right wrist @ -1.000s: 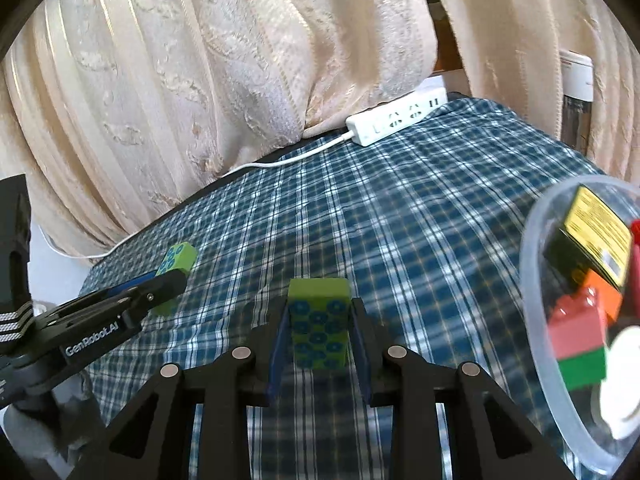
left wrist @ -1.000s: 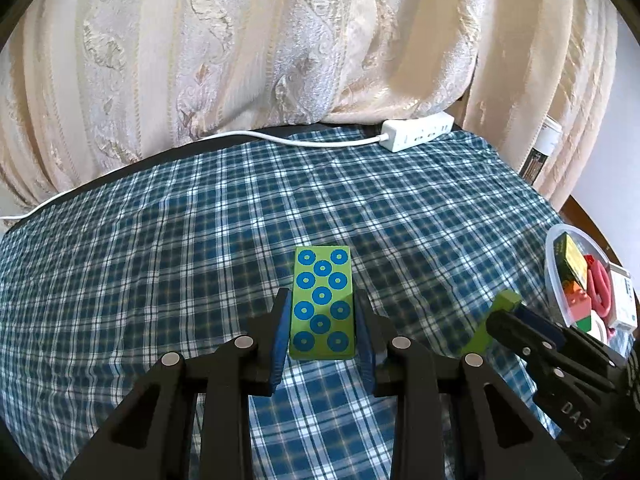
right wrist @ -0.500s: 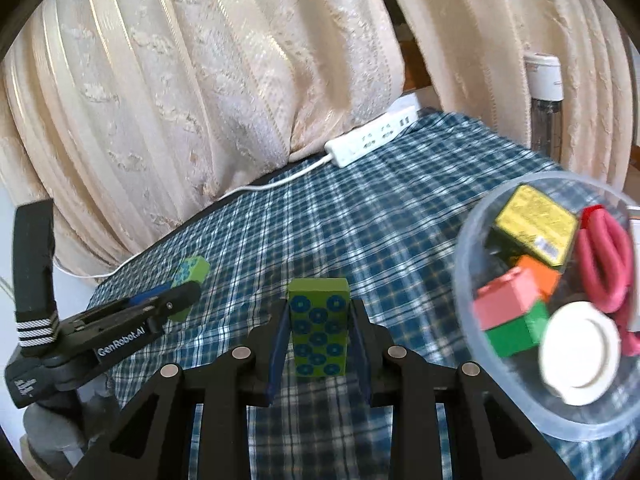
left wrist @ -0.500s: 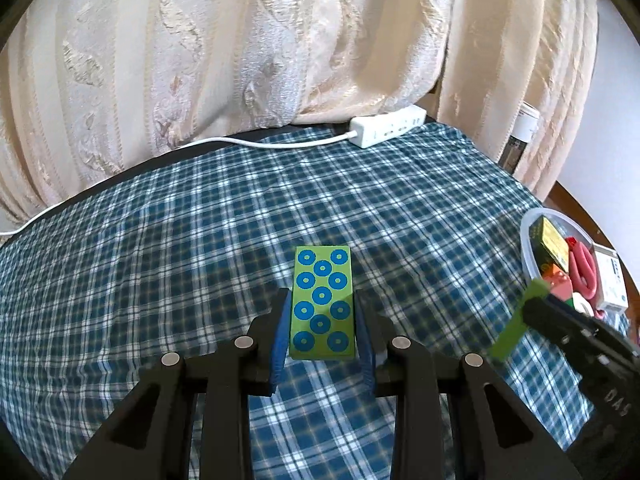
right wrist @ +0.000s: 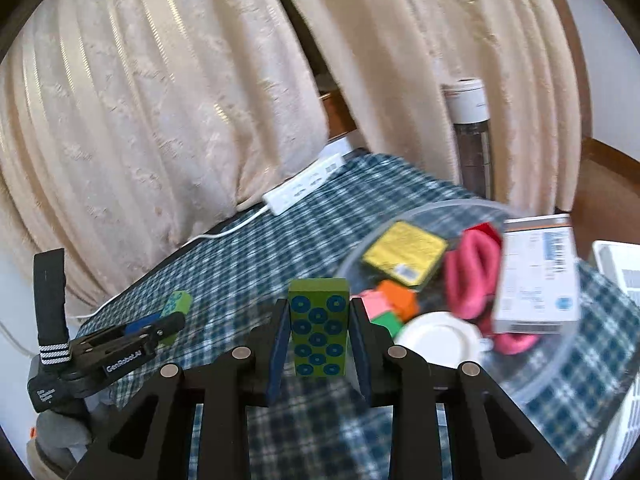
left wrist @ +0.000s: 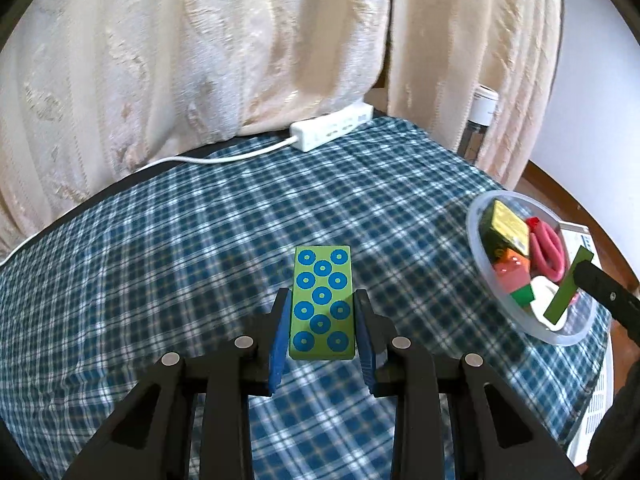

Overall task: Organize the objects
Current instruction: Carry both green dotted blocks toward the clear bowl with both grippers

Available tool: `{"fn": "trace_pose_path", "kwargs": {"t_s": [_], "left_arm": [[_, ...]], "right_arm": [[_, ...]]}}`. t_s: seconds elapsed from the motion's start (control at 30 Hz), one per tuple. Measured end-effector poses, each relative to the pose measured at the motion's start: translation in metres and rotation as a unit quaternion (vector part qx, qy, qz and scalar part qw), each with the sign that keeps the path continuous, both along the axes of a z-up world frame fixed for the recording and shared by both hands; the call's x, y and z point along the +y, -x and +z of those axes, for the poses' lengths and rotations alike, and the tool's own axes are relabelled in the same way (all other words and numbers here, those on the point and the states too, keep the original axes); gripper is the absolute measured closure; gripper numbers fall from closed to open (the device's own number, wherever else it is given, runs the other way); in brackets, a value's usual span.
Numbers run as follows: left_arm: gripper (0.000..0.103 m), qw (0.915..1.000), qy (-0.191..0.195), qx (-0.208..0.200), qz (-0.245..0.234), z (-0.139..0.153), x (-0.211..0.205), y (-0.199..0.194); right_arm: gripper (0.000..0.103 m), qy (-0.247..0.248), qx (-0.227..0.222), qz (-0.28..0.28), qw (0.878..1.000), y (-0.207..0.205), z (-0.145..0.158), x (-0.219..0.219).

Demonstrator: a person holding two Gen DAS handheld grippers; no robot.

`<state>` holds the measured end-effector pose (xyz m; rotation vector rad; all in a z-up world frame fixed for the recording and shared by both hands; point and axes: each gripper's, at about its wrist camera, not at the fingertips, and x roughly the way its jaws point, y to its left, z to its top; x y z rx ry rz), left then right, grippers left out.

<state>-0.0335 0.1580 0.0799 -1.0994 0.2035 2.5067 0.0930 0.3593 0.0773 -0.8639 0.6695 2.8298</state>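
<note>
Now, right hand-held gripper (right wrist: 318,338): clamped on a green block (right wrist: 318,330), held above the bowl (right wrist: 568,364) rim.
Left hand-held gripper (left wrist: 322,330): gripping its own block (left wrist: 322,304) over the counter (left wrist: 160,260).
Tip: centre over the bowl, lower, then release.

— Where is there room on the table (left wrist: 168,264)?

— The checked cloth lies bare across the middle and left, from the near edge up to the power strip (left wrist: 332,127) and its cable at the far edge.

— And the right?

— Crowded. The clear bowl (right wrist: 568,364) is packed with blocks, a white lid and a pink band; a white box (right wrist: 538,272) seems to lean on its rim, though that view is blurred. A bottle (right wrist: 470,136) stands behind, before the curtain (left wrist: 200,52).
</note>
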Motion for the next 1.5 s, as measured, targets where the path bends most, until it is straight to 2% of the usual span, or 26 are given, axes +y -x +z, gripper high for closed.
{"fn": "trace_pose_path", "kwargs": {"t_s": [0.4,1.0,1.37,1.5], "left_arm": [[0.072,0.999,0.006,-0.001,-0.045,0.003,0.039,-0.012],[0.072,0.9975,0.018,-0.006,-0.069,-0.001,0.065,-0.021],[0.072,0.9959,0.021,-0.015,-0.087,-0.004,0.083,-0.022],[0.072,0.9945,0.016,-0.018,-0.102,-0.003,0.093,-0.024]], "right_arm": [[0.072,0.006,-0.024,-0.045,0.999,-0.019,-0.015,0.039],[0.072,0.019,-0.055,-0.058,0.997,0.009,-0.041,0.057],[0.071,0.008,-0.052,-0.057,0.997,0.011,-0.043,0.059],[0.062,0.01,-0.039,-0.061,0.997,0.004,-0.039,0.063]]}}
